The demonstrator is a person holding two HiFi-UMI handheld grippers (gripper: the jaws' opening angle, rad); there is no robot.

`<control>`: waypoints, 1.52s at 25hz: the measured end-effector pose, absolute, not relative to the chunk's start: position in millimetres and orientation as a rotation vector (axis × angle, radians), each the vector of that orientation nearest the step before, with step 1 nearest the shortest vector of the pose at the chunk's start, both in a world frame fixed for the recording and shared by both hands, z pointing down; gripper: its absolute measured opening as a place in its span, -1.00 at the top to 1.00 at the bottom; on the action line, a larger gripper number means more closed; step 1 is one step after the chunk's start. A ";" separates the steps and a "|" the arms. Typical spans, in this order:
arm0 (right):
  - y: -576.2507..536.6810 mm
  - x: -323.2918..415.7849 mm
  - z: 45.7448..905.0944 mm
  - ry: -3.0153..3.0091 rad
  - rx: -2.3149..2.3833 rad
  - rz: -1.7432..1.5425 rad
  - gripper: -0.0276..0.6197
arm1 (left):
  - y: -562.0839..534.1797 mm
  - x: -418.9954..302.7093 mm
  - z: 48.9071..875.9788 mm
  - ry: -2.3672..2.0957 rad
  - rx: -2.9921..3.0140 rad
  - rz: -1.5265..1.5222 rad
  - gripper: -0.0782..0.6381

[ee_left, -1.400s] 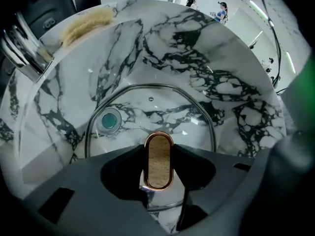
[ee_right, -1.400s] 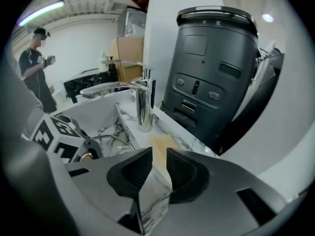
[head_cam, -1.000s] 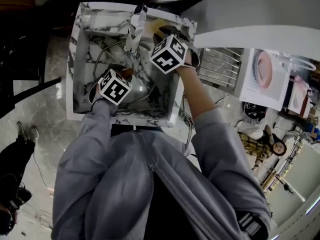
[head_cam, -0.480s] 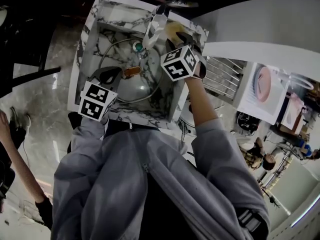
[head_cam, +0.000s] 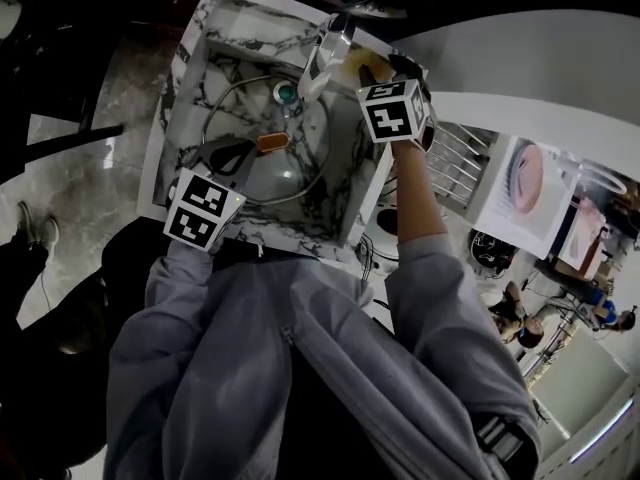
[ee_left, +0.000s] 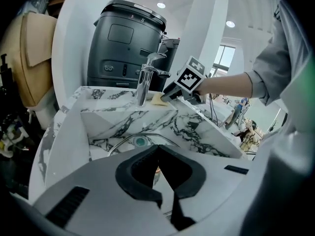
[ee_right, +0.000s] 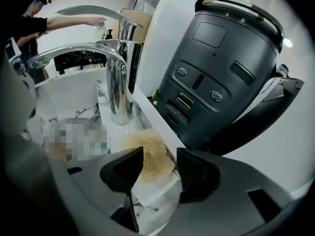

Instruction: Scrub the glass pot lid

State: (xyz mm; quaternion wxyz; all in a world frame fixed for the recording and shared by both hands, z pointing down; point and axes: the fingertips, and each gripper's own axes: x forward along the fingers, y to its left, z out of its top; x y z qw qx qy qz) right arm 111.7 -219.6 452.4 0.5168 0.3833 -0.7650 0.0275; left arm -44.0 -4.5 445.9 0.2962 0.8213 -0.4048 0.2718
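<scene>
Left gripper [ee_left: 158, 149] hangs over the near side of the marble sink [head_cam: 240, 28], at 7 o'clock of the lid, fingers together with nothing between them. The glass pot lid [head_cam: 275, 173] lies in the basin, orange knob [head_cam: 272, 141] up. The faucet [head_cam: 328, 53] stands at 12 o'clock. Right gripper [ee_right: 160, 154] is over the far rim at 1 o'clock. Its fingers have just been opening and stand wide astride the yellow sponge [ee_right: 150, 163], not pressing it. A black appliance [ee_right: 221, 68] sits behind.

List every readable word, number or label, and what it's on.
"8": on the top rim of the black appliance; the mark beside it is too small to read.
Marker cube: square patterns only, no letters.
White box: print too blurred to read.
</scene>
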 end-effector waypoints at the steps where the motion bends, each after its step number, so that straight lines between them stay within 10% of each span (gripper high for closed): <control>1: -219.8 110.7 455.6 -1.834 0.892 0.060 0.26 | -2.8 -44.1 446.6 -1.073 2.180 0.722 0.74; 38: -67.3 -22.9 480.5 -2.089 0.408 0.140 0.73 | 38.7 -65.3 427.1 -1.191 2.149 0.671 0.74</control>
